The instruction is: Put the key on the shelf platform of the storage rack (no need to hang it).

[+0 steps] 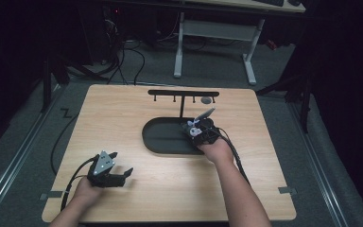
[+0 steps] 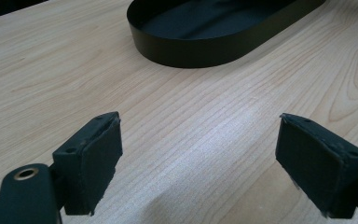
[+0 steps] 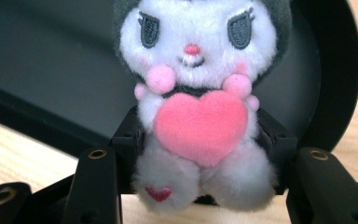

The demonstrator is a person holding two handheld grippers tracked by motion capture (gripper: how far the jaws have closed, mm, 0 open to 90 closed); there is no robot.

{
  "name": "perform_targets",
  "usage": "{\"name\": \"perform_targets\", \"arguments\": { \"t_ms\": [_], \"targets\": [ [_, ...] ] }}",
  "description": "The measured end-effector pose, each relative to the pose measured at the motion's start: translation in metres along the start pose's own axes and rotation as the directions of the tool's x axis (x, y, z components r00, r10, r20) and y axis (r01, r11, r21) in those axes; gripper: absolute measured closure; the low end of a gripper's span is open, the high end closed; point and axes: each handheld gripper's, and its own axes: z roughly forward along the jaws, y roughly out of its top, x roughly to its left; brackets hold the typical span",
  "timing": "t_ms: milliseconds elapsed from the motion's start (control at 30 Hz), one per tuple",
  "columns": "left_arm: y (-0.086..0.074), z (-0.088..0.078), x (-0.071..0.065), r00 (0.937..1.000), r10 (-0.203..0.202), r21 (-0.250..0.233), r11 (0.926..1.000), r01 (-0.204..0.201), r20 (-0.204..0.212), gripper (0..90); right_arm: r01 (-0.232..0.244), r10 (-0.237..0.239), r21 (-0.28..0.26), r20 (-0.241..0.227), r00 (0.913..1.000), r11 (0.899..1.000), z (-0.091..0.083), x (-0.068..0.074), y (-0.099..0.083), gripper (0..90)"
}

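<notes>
Nearest, at the table's front left corner in the high view, the left gripper (image 1: 121, 172) rests low over the wooden table (image 1: 123, 118) in the person's left hand (image 1: 87, 191), with its cable trailing off the near edge; in the left gripper view its two black jaws stand spread wide with only bare wood grain between the pads (image 2: 93, 158), pinching nothing. Farther in, at centre right, the right hand (image 1: 216, 150) holds the right gripper (image 1: 196, 130) over the right end of the black oval tray (image 1: 158, 142). In the right gripper view its jaws are pressed against the sides of a small plush toy (image 3: 196, 93), white-faced with a dark hood, pink cheeks and a pink heart (image 3: 200, 123) on its chest; the toy sits upright between the jaws, facing the camera, with the tray's dark floor and curved rim behind it. The toy thus hangs above the tray's right end, and whether it touches the tray floor cannot be told. Just beyond the tray rises a black T-shaped rack (image 1: 183, 94), its thin post standing at the tray's far rim and its crossbar bearing short pegs. Beyond the table's far edge lie grey floor, loose cables and the white legs of another desk (image 1: 250, 61).
</notes>
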Motion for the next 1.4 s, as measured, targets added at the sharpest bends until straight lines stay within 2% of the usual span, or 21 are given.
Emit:
{"name": "perform_targets", "arguments": {
  "t_ms": [100, 267, 333, 467, 733, 800, 900, 967, 1200, 1400],
  "targets": [
    [0.000, 0.000, 0.000, 1.0000, 0.000, 0.001, 1.0000, 0.000, 0.000, 15.4, 0.016, -0.016, 0.011, 0.005, 0.9999, 1.000, 0.000, -0.001, -0.005, 46.9],
    [0.000, 0.001, 0.000, 1.0000, 0.004, 0.003, 1.0000, -0.004, 0.000, 15.4, 0.014, -0.014, 0.013, -0.002, 0.9999, 1.000, 0.000, -0.002, -0.009, 46.9],
    [0.000, 0.001, 0.000, 1.0000, 0.003, 0.003, 1.0000, -0.003, 0.000, 15.4, -0.009, 0.009, 0.012, -0.007, 0.9999, 1.000, 0.002, -0.001, -0.009, 46.9],
    [0.000, 0.001, 0.000, 1.0000, 0.003, 0.003, 1.0000, -0.003, 0.000, 15.4, 0.008, -0.008, 0.012, -0.006, 1.0000, 1.000, 0.005, -0.002, -0.006, 46.8],
    [0.000, 0.000, 0.000, 1.0000, 0.001, 0.004, 1.0000, -0.001, 0.002, 15.4, 0.002, -0.002, 0.003, -0.004, 1.0000, 1.000, 0.012, 0.003, 0.001, 46.3],
    [0.000, 0.000, 0.000, 1.0000, 0.000, 0.003, 1.0000, 0.000, 0.002, 15.4, -0.015, 0.015, 0.006, -0.007, 0.9999, 1.000, 0.014, 0.005, 0.002, 46.0],
    [0.000, 0.000, 0.000, 1.0000, 0.000, 0.004, 1.0000, 0.000, 0.002, 15.4, 0.008, -0.008, 0.005, -0.007, 0.9999, 1.000, 0.016, 0.006, 0.004, 45.5],
    [0.000, 0.000, 0.000, 1.0000, 0.000, 0.003, 1.0000, 0.000, 0.002, 15.4, 0.006, -0.006, 0.006, -0.004, 1.0000, 1.000, 0.017, 0.007, 0.004, 45.1],
    [0.000, 0.000, 0.000, 1.0000, 0.001, 0.004, 1.0000, -0.001, 0.001, 15.4, 0.016, -0.016, 0.006, 0.003, 0.9999, 1.000, 0.018, 0.007, 0.004, 38.6],
    [0.000, 0.000, 0.000, 1.0000, 0.000, 0.004, 1.0000, 0.000, 0.001, 15.4, -0.005, 0.005, 0.003, -0.001, 1.0000, 1.000, 0.015, 0.007, 0.005, 30.0]
  ]
}}
